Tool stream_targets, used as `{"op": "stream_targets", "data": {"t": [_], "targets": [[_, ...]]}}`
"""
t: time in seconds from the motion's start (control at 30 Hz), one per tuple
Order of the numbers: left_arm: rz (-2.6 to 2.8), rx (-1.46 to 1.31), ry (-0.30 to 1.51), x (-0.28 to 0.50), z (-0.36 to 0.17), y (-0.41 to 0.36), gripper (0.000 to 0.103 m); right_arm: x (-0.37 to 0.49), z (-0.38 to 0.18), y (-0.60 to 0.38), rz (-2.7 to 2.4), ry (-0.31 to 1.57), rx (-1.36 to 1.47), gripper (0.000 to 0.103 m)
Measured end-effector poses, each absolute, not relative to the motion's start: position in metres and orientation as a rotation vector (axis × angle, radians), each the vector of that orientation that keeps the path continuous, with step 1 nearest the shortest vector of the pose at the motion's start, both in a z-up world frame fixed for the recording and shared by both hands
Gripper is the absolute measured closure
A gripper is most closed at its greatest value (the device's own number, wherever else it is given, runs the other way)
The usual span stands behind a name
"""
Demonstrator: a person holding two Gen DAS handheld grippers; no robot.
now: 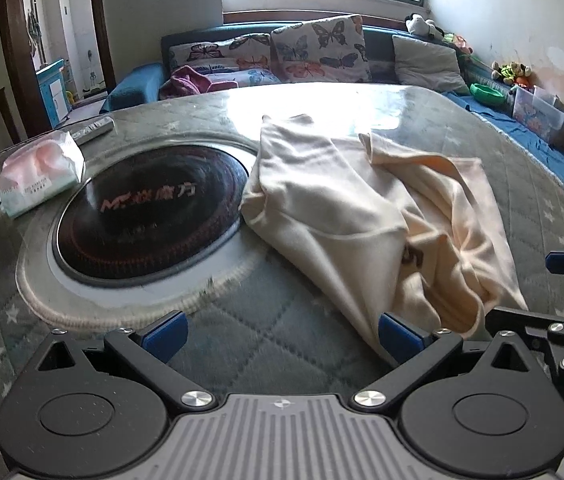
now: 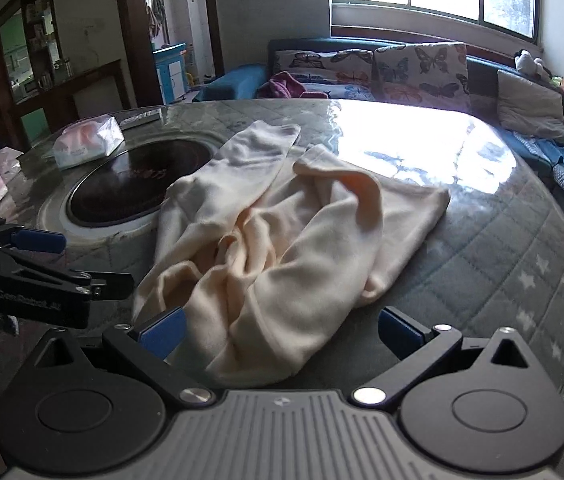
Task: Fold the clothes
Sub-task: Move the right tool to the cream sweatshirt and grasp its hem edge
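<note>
A cream garment point(image 1: 365, 216) lies crumpled on the round table, one sleeve stretched toward the far side and over the edge of the black cooktop. In the right wrist view the same cream garment point(image 2: 282, 232) is bunched in folds in front of me. My left gripper point(image 1: 282, 338) is open just before the garment's near-left edge, its right pad beside the cloth. My right gripper point(image 2: 282, 330) is open, with the garment's near hem lying between its fingers. Neither one grips the cloth. The left gripper point(image 2: 38, 240) shows at the left of the right wrist view.
A black round cooktop point(image 1: 154, 208) is set into the quilted table cover point(image 1: 266, 340). A tissue pack point(image 1: 38, 172) and a remote point(image 1: 94, 128) lie at the far left. A sofa with butterfly cushions point(image 1: 317, 48) stands behind the table. Glare covers the table's far side.
</note>
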State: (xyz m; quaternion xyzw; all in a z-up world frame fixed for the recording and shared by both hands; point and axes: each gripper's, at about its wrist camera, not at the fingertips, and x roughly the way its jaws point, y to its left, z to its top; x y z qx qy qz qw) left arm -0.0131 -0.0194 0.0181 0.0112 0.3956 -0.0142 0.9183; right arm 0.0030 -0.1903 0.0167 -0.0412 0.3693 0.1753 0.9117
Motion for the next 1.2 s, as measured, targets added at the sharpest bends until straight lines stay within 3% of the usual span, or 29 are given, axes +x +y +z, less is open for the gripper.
{"op": "stream_targets", "data": {"t": [0.2, 0.37, 0.77, 1.13, 1.2], "targets": [[-0.034, 0.024, 0.796, 0.011, 0.021, -0.021, 0.0, 0.034, 0.019, -0.198, 0.332, 0.747, -0.084, 0.001], [-0.057, 0.029, 0.777, 0.028, 0.022, -0.027, 0.001, 0.063, 0.02, -0.206, 0.314, 0.744, -0.058, 0.007], [-0.107, 0.025, 0.754, 0.067, 0.02, -0.035, 0.015, 0.131, 0.009, -0.203, 0.302, 0.773, -0.057, 0.03], [-0.148, 0.043, 0.762, 0.089, 0.015, -0.044, 0.015, 0.169, 0.003, -0.205, 0.319, 0.792, -0.029, 0.043], [-0.155, 0.038, 0.765, 0.092, 0.014, -0.045, 0.014, 0.172, -0.001, -0.206, 0.322, 0.807, -0.023, 0.05]]}}
